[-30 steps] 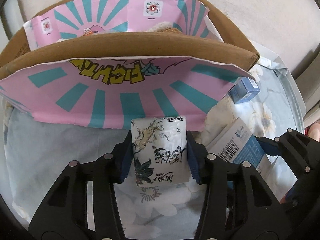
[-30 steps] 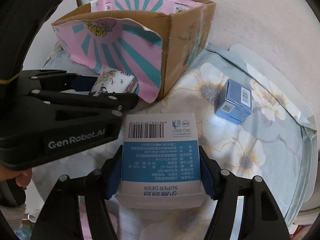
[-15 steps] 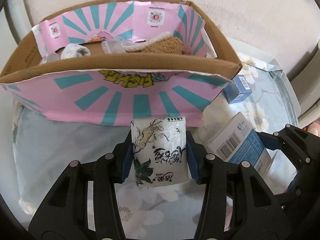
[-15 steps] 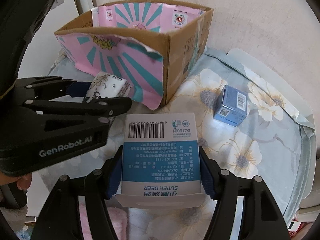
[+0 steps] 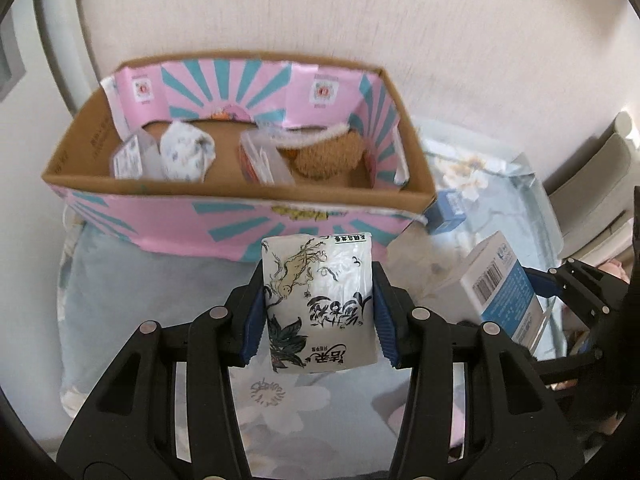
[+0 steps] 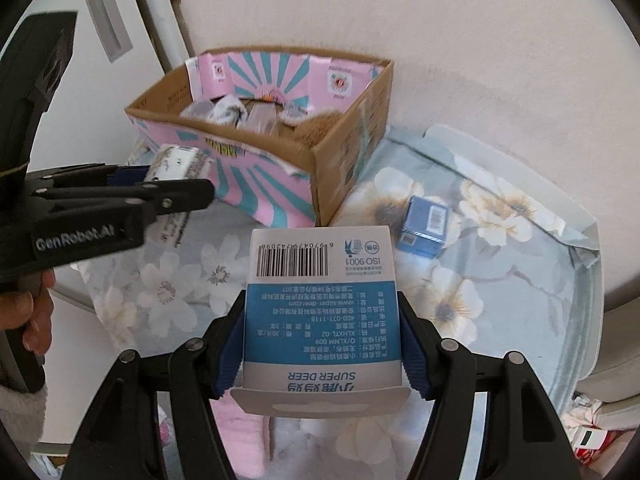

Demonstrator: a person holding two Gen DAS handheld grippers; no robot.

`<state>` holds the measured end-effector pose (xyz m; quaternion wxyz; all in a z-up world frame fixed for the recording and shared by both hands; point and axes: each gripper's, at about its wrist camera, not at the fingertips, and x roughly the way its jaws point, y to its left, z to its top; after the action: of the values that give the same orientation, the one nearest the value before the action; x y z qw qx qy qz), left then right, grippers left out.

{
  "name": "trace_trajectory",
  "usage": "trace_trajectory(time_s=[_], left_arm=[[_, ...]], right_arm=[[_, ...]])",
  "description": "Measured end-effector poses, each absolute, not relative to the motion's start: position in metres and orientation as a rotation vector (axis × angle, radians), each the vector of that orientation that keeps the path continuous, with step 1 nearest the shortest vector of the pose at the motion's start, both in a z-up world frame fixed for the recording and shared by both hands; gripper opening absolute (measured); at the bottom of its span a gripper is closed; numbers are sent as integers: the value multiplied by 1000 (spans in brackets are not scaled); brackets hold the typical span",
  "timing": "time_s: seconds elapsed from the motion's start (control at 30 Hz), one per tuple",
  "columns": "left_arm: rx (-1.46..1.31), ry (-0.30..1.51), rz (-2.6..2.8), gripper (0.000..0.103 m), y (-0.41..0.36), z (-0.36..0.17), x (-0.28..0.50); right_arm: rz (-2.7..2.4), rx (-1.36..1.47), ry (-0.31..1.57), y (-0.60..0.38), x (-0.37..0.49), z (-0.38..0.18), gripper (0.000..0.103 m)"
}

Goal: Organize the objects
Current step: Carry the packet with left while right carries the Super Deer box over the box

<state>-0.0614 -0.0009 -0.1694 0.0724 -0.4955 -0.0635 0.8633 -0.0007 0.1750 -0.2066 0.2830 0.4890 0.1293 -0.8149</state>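
My left gripper (image 5: 318, 312) is shut on a white tissue pack (image 5: 320, 300) with black ink drawings, held in the air in front of the pink-and-teal cardboard box (image 5: 240, 222). My right gripper (image 6: 322, 344) is shut on a blue-and-white carton (image 6: 322, 304) with a barcode, held above the floral cloth. The carton also shows at the right of the left wrist view (image 5: 500, 284). The box (image 6: 340, 160) holds a wrapped pack (image 5: 184, 152), a clear packet (image 5: 262, 156) and a brown plush toy (image 5: 328, 156).
A small blue box (image 6: 426, 226) lies on the floral cloth (image 6: 500, 280) right of the cardboard box. The wall stands close behind the box. A white cabinet door (image 6: 104, 20) is at the left. The table's rim (image 6: 592, 248) curves on the right.
Both grippers have risen with their loads. The box now sits lower and farther in both views, and its inside has come into sight.
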Motion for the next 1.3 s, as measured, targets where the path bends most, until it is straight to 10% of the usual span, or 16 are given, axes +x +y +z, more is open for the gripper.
trace_trajectory(time_s=[0.77, 1.3], left_arm=[[-1303, -129, 2593, 43, -66, -45, -126], [-1407, -170, 2540, 43, -134, -77, -203]], right_arm=[[-2331, 1149, 255, 141, -60, -81, 62], [-2282, 1206, 276, 59, -106, -95, 62]])
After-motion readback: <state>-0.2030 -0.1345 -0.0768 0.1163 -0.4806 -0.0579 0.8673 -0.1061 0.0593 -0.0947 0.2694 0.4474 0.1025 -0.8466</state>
